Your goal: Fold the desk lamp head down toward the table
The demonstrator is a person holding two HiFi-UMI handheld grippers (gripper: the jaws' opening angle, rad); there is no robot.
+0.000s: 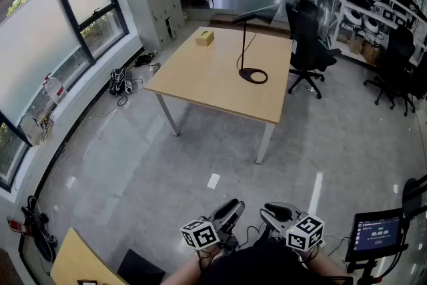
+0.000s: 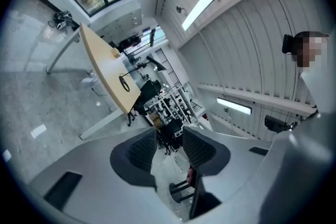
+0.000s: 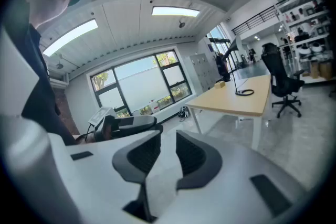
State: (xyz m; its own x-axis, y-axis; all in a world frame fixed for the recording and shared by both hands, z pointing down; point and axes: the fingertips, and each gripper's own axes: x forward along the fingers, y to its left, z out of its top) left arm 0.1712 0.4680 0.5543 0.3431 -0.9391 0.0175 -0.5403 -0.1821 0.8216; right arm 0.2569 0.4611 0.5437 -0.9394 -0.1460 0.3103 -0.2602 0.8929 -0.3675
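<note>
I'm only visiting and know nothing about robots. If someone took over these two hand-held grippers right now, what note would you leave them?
Left gripper: jaws apart, nothing between them, held close to the body.
Right gripper: jaws apart, empty, also close to the body.
The desk lamp stands on the table across the floor, out of reach from here. The lamp head is up, roughly level.
Done: nothing yet.
Left: walk to the table, take hold of the lamp, and fold its head down toward the tabletop.

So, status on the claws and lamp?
Left claw, right claw: open, empty. Lamp on table, head up, out of reach. Chair beside table, not blocking.
</note>
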